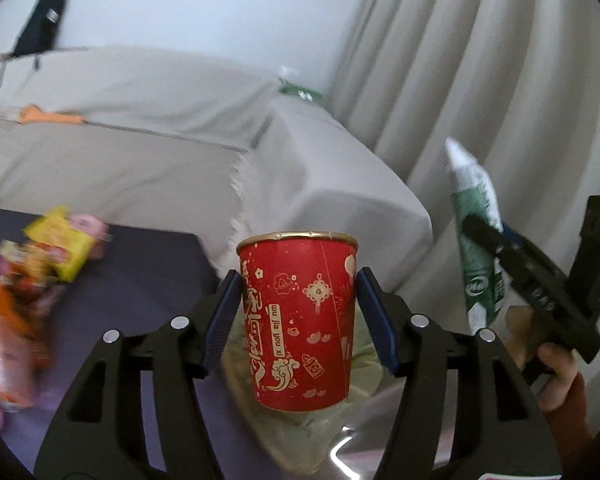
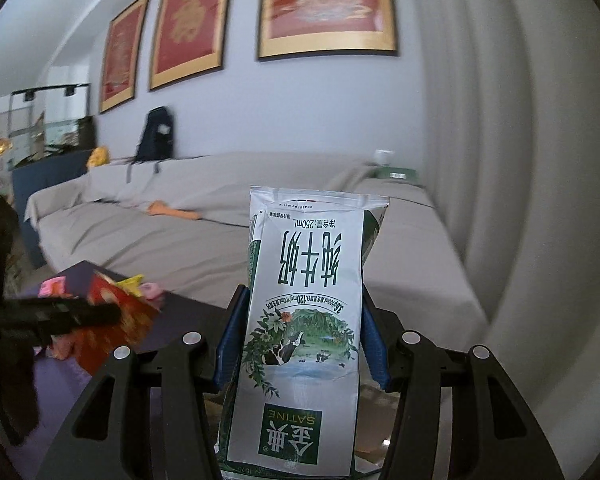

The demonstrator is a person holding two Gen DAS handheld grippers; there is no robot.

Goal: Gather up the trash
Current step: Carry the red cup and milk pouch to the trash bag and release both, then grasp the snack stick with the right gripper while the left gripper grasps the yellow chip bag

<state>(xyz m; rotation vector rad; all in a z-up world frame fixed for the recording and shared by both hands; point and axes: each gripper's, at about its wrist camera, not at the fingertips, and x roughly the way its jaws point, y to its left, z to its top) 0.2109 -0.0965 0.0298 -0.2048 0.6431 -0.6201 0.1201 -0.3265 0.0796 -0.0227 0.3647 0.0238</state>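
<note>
- Now the left tongs (image 1: 296,312) pinch the red paper cup (image 1: 300,320) upright between both pads; squeeze gently, it may crush.
- Right tongs (image 2: 300,336) clamp the milk carton (image 2: 304,320) upside down.
- Behind the cup, more wrappers (image 1: 40,264) wait on the dark surface (image 1: 148,264).

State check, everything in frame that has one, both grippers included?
left gripper: shut on red paper cup
red paper cup: upright, lifted
right gripper: shut on milk carton
milk carton: upside down, flattened, lifted
snack wrappers: piled on the dark table, uncollected
</note>
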